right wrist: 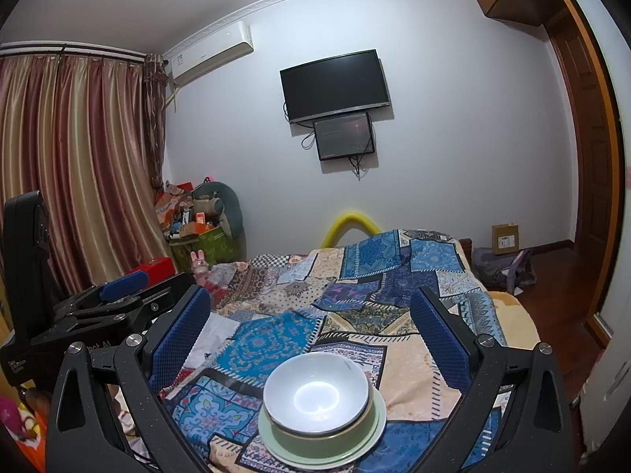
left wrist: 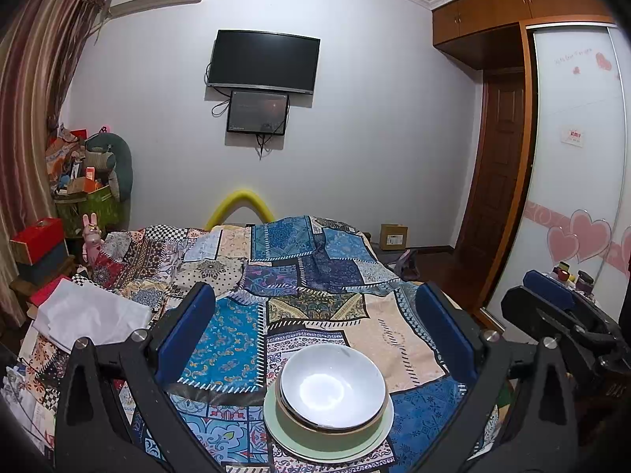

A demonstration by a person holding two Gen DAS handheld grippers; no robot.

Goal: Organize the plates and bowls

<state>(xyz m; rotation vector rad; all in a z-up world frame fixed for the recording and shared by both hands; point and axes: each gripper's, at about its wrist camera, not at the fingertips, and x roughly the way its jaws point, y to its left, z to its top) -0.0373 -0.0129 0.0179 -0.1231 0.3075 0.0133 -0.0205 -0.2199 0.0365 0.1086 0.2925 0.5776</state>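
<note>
I am holding my left hand-held gripper [left wrist: 315, 331] spread wide and empty over the bed [left wrist: 394, 339] | my right hand-held gripper [right wrist: 309, 333] is spread wide and empty too | the white bowl [left wrist: 333, 384] is sitting in a green bowl [left wrist: 327, 431] on a green plate [left wrist: 276, 429], low between the fingers

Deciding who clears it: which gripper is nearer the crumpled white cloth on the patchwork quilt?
Left. The crumpled white cloth lies just left of the left gripper; the right gripper is farther right, beyond it.
</note>
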